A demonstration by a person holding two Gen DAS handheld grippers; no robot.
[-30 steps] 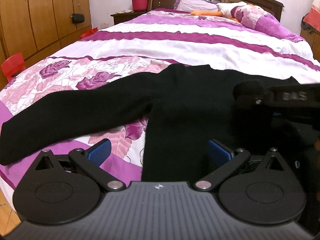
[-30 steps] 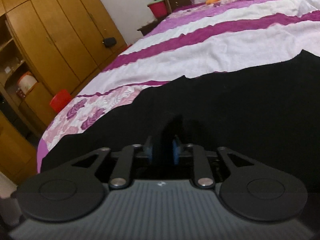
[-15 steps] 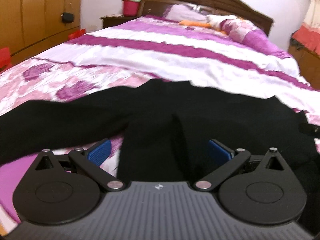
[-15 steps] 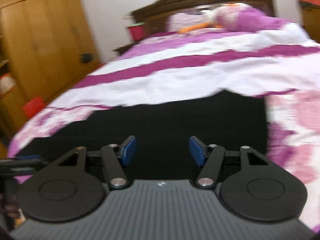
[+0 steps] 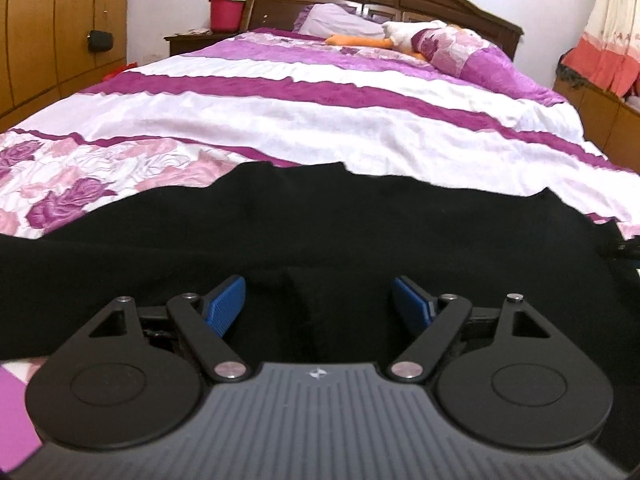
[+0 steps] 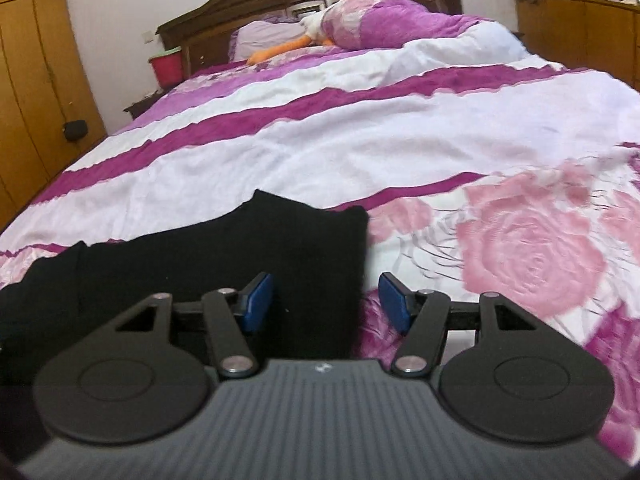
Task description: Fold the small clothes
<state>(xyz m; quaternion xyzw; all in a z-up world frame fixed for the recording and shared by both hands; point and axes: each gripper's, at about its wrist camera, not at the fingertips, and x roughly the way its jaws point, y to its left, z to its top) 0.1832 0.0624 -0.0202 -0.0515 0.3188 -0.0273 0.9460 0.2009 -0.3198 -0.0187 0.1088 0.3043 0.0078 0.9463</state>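
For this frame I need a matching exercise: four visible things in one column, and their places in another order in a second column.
Things:
1. black knit garment
2. red plastic bucket
3. orange and white plush toy
4. dark wooden headboard

Places:
A. on the nightstand beside the bed's far end
B. upright behind the pillows
C. spread flat on the near part of the bed cover
D. lying by the pillows

Pairs: 1-C, 2-A, 3-D, 4-B
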